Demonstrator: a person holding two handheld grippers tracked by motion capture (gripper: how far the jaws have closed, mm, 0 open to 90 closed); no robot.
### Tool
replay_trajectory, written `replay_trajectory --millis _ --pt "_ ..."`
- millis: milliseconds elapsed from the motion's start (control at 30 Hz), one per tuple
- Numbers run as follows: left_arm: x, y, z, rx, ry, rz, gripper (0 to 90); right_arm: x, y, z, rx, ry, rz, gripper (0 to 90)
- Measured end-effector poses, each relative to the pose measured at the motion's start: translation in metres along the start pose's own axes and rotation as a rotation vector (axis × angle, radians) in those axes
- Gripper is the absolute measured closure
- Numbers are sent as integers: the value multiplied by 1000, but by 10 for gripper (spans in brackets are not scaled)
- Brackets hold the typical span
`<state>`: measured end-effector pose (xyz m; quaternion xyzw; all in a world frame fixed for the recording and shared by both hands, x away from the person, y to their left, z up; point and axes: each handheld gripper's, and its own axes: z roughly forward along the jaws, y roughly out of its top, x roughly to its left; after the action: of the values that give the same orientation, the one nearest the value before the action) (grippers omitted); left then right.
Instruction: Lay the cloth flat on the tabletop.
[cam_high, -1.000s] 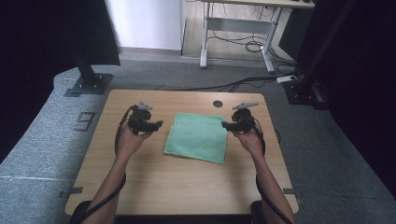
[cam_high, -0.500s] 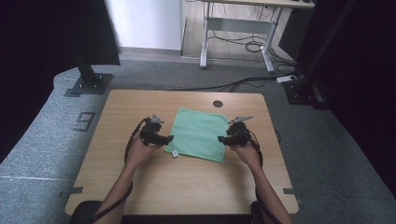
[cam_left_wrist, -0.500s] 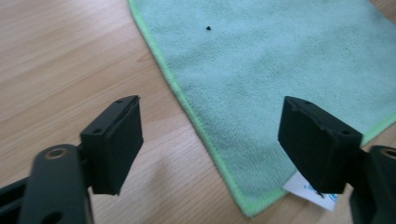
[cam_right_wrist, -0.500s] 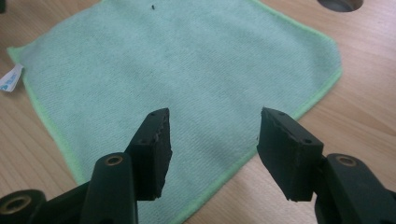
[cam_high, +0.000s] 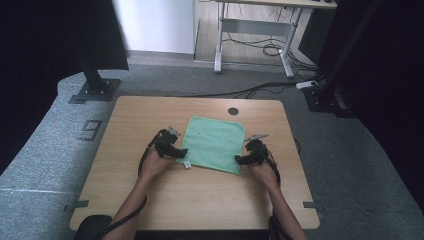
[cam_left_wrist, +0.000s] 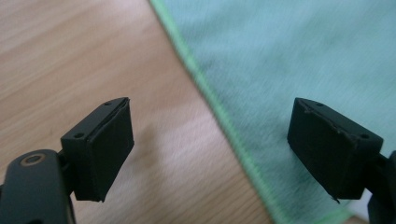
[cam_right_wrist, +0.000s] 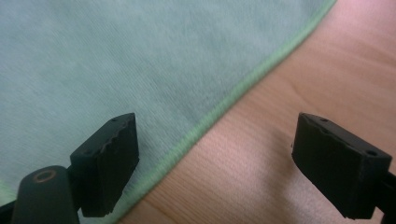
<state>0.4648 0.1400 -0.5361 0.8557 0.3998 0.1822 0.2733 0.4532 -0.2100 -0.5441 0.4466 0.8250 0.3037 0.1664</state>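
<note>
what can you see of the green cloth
The cloth is a pale green, soft-looking square with a brighter green stitched hem and a small white tag at its near left corner. It lies flat and unfolded on the wooden table, slightly askew. The left gripper and right gripper sit open at its near corners, each straddling a side hem; neither has pinched it yet.

Both grippers (cam_high: 181, 151) (cam_high: 240, 160) lowered to cloth (cam_high: 214, 142) near corners, jaws opening

Soft, even light falls on the table (cam_high: 200, 200), while the surroundings sink into darkness (especially both upper corners). The close gripper views are blurred and shadows stay faint.
</note>
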Motion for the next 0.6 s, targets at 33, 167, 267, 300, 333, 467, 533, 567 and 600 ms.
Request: replay_trajectory --millis 33,167,267,300,333,467,533,567,600 --pt "-1 -2 -1 -7 -3 -9 143 0 -2 0 -10 7 14 136" --pt "-5 -12 -8 -11 1 -19 144 3 -5 -2 -28 -1 8 137" --pt "-11 -22 -17 -10 -1 -15 144 9 -7 -3 -32 5 -3 137" --pt "-12 -26 -20 -8 -2 -19 144 11 -8 -4 -32 10 -9 137" --pt "-14 -30 -23 -11 -4 -28 144 13 -9 -5 -33 16 -14 137" --pt "-21 -47 -37 -14 -18 -32 143 24 -13 -9 -27 35 -37 137" --pt "-25 -56 -43 -18 -28 -39 143 29 -15 -11 -27 46 -47 137" --pt "-27 -60 -46 -19 -33 -42 143 31 -17 -12 -26 50 -50 137" --pt "-29 -65 -49 -24 -38 -49 143 33 -18 -13 -26 53 -53 137"
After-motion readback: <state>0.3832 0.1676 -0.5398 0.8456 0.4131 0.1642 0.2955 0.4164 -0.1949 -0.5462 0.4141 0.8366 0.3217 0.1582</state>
